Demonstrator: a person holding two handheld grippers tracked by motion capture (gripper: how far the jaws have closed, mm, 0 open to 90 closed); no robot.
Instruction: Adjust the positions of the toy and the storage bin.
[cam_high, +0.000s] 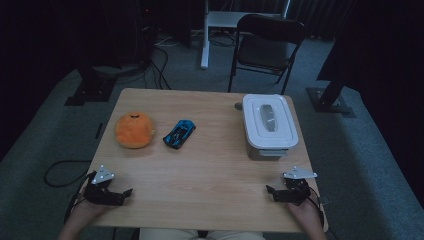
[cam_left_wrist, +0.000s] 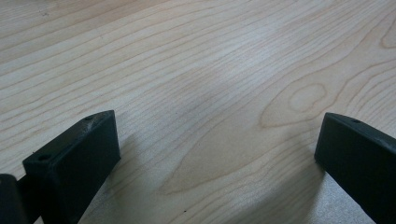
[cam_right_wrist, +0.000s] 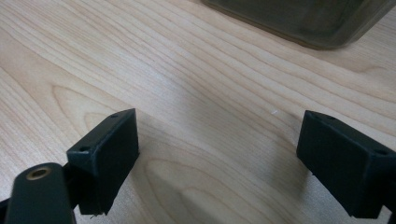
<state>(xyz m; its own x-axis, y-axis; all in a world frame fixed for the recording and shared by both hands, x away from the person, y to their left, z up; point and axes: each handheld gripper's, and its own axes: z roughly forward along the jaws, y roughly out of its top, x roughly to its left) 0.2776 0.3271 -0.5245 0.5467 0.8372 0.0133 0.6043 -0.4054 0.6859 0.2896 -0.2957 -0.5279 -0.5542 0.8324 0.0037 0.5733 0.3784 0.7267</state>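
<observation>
Two hand-held grippers rest low at the near edge of the pale wooden counter (cam_high: 210, 165), and we see both with jaws spread wide and nothing between them — the left hand-held gripper (cam_high: 122, 194) at the near left corner, the right hand-held gripper (cam_high: 272, 192) at the near right. Nearest to the right one stands the white rectangular plastic box with a clip-on lid (cam_high: 269, 125), on the right side of the counter, well beyond the jaws; its lower wall shows at the top of the right gripper view (cam_right_wrist: 308, 21). We judge the box stiff, smooth and rather slippery, light if empty, though we cannot tell what is inside. The raised handle in the middle of the lid looks the surest place to pinch; the broad walls seem too wide for these jaws. On the left half lie a round orange plush toy (cam_high: 133, 130) and, just beside it, a small blue toy car (cam_high: 179, 133), apart from each other and well ahead of the left hand-held gripper. The plush should be soft and light — a pinch anywhere on its bulge would hold. The car is hard and glossy, best taken across its narrow sides.
</observation>
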